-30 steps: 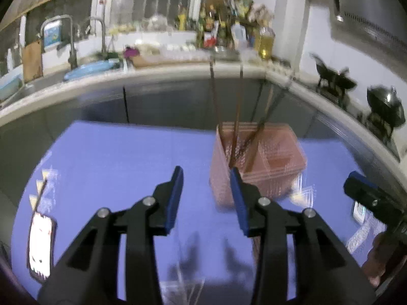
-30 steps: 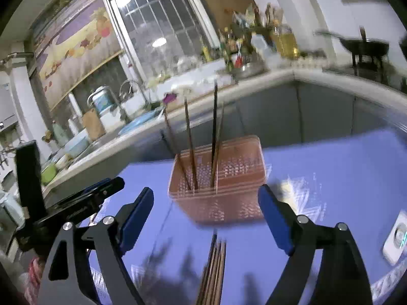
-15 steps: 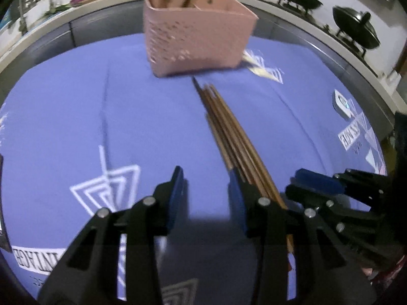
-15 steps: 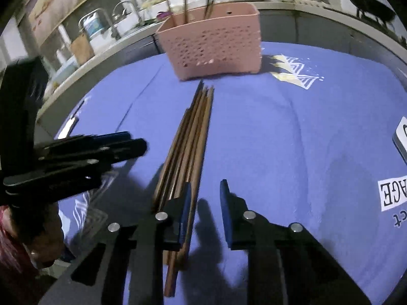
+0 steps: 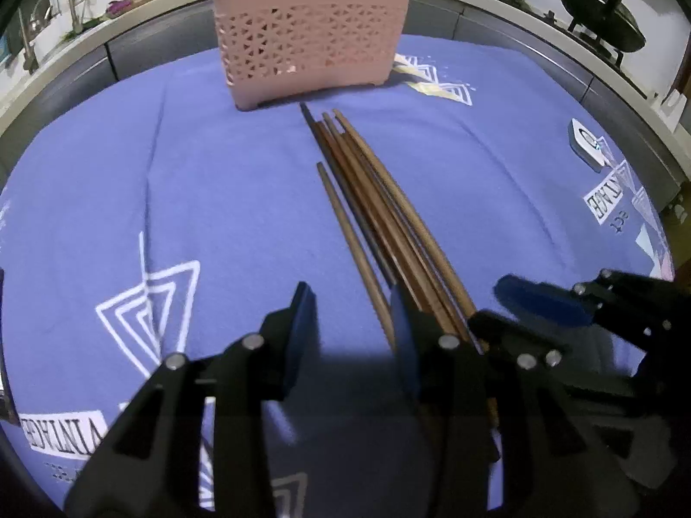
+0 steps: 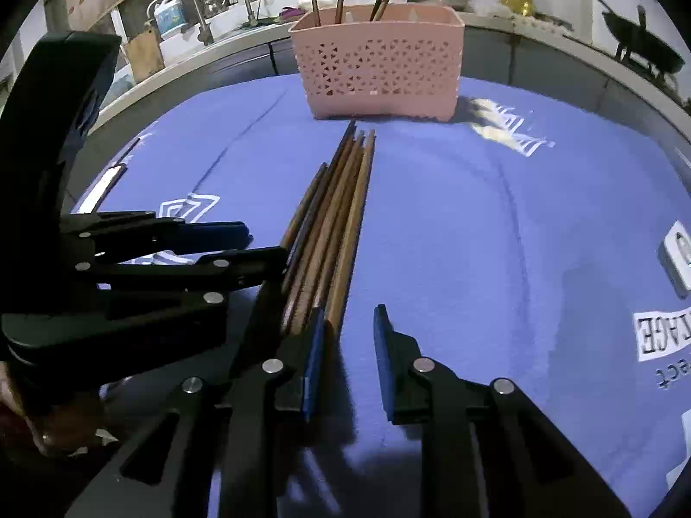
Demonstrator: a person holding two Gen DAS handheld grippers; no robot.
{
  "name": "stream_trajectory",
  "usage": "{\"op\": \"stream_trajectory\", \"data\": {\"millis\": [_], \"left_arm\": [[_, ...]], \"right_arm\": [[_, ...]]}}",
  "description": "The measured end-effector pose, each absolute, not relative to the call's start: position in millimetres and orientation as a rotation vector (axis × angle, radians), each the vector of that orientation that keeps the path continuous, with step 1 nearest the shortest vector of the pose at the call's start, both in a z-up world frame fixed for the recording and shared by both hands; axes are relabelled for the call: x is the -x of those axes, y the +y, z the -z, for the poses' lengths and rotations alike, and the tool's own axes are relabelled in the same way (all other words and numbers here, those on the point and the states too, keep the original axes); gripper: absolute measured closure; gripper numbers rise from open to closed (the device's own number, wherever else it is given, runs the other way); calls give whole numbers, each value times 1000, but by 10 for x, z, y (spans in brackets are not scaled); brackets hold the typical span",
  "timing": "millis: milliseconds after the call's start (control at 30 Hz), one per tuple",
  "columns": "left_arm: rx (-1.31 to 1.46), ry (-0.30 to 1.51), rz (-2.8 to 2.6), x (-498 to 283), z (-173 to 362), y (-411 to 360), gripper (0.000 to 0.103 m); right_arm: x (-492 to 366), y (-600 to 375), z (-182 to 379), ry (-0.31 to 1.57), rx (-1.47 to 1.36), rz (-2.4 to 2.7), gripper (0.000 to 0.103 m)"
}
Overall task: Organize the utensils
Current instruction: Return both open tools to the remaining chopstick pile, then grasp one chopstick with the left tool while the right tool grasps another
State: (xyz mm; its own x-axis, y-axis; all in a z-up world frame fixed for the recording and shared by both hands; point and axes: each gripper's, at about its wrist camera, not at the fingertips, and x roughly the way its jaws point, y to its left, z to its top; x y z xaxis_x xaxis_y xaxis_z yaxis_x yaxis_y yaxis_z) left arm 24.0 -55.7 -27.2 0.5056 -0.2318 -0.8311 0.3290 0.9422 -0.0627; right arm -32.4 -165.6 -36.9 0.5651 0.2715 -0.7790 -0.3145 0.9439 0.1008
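We see both hand-held grippers, left (image 5: pixel 352 336) and right (image 6: pixel 345 360), parted and empty. The chopsticks (image 6: pixel 341 224) lie between them, seemingly touching, basket (image 6: pixel 380 64) beyond.

Mirrored "VINTAGE" on blue cloth (image 5: pixel 216 198)

Near ends of chopsticks (image 5: pixel 380 216) hidden beneath hand-held gripper (image 5: pixel 352 336).

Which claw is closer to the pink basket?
Neither clearly. Left gripper and right gripper both sit at the near end of the chopsticks, open, with the basket far beyond the tips.
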Motion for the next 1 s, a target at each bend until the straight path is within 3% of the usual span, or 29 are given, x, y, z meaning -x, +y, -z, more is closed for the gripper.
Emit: {"op": "stream_trajectory", "data": {"millis": [433,667,1000], "left_arm": [[-203,955,288,-274,296,-672,67],[-190,946,289,-317,295,-555,77],[-121,959,256,-459,308,-304,77]], "right_arm": [[241,-1695,244,904,-24,-346,79],[132,-1595,310,930,-4,-354,79],[59,-1572,324,937,17,-333,80]]}}
